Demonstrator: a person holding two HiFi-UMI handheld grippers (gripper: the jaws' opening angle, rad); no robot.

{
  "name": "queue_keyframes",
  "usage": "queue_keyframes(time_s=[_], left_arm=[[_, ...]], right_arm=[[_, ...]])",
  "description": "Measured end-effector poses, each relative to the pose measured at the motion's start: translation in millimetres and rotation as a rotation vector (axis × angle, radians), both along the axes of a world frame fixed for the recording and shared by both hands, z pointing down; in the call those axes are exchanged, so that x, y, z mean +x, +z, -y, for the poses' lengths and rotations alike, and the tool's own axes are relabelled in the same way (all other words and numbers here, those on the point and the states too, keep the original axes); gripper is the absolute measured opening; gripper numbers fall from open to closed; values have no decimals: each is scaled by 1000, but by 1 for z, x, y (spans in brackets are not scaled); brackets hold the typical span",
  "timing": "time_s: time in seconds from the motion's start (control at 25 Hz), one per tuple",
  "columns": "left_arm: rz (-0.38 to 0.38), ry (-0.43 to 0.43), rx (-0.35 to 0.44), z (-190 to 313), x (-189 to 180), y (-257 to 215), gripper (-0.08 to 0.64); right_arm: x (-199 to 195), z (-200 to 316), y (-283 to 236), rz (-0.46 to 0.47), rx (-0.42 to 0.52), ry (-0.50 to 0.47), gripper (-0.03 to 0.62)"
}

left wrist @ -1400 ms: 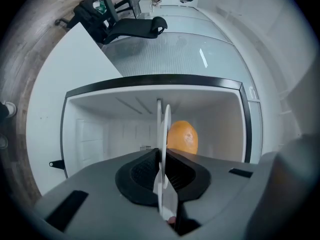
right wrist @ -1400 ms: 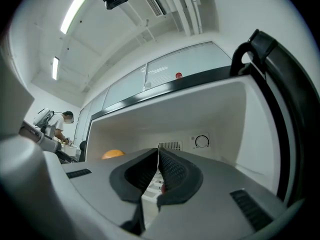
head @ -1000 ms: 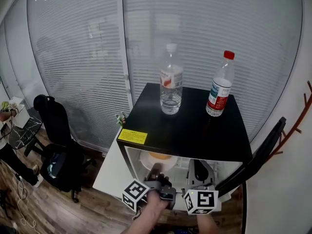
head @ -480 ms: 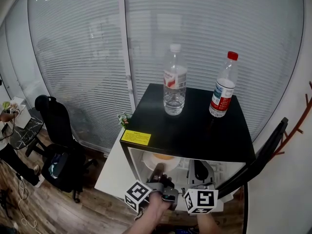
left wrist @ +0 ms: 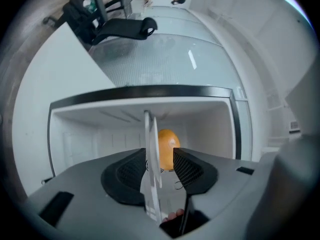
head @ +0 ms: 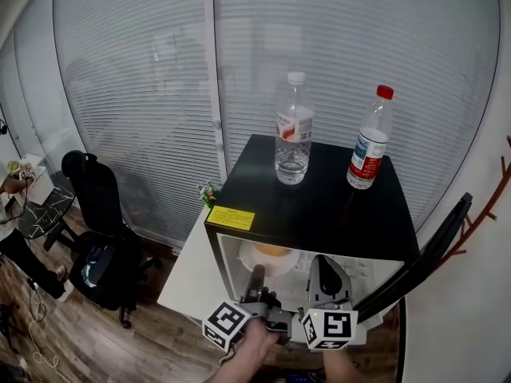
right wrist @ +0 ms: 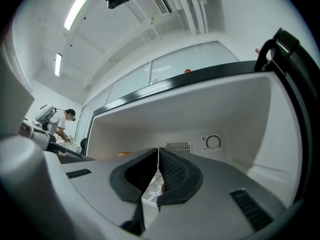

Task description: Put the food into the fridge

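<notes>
A white plate [head: 281,263] with an orange food item [head: 271,250] lies on the shelf inside the open mini fridge [head: 319,206]. My left gripper [head: 257,278] reaches into the fridge mouth. Its jaws are opening, with the plate's rim [left wrist: 149,149] between them and a gap beside the right pad. Beyond the rim, the orange item [left wrist: 167,143] shows in the left gripper view. My right gripper [head: 326,273] also points into the fridge, at the right. In its own view this right gripper [right wrist: 159,166] has its pads together and nothing is held.
Two water bottles, one with a white cap [head: 293,130] and one with a red cap [head: 366,140], stand on the black fridge top. The fridge door [head: 427,250] hangs open at the right. A thermostat dial [right wrist: 213,142] sits on the back wall. A black office chair [head: 96,214] stands at the left.
The head view has drifted, so the fridge sits a little further right in the picture. Both grippers stay at the fridge mouth, and the plate now shows further inside on the shelf.
</notes>
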State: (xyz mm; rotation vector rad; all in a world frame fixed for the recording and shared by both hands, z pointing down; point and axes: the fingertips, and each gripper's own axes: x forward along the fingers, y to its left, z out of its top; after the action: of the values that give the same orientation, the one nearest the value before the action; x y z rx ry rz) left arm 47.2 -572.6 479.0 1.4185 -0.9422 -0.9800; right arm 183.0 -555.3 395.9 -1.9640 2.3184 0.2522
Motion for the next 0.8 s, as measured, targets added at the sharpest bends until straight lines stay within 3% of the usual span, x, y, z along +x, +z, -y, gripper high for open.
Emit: queue_keyframes(time_s=[0.28, 0.44, 0.68, 0.8], left_arm=[[353, -146, 175, -19, -29, -33, 164], [626, -184, 309, -28, -30, -51, 164], [1111, -157, 514, -38, -12, -73, 164], [1295, -141, 597, -42, -4, -78, 166]], right_arm=[[1, -10, -1, 8, -5, 3, 28], [1, -14, 1, 8, 2, -1, 28], [6, -16, -2, 22, -5, 9, 28], [6, -18, 0, 30, -4, 9, 28]])
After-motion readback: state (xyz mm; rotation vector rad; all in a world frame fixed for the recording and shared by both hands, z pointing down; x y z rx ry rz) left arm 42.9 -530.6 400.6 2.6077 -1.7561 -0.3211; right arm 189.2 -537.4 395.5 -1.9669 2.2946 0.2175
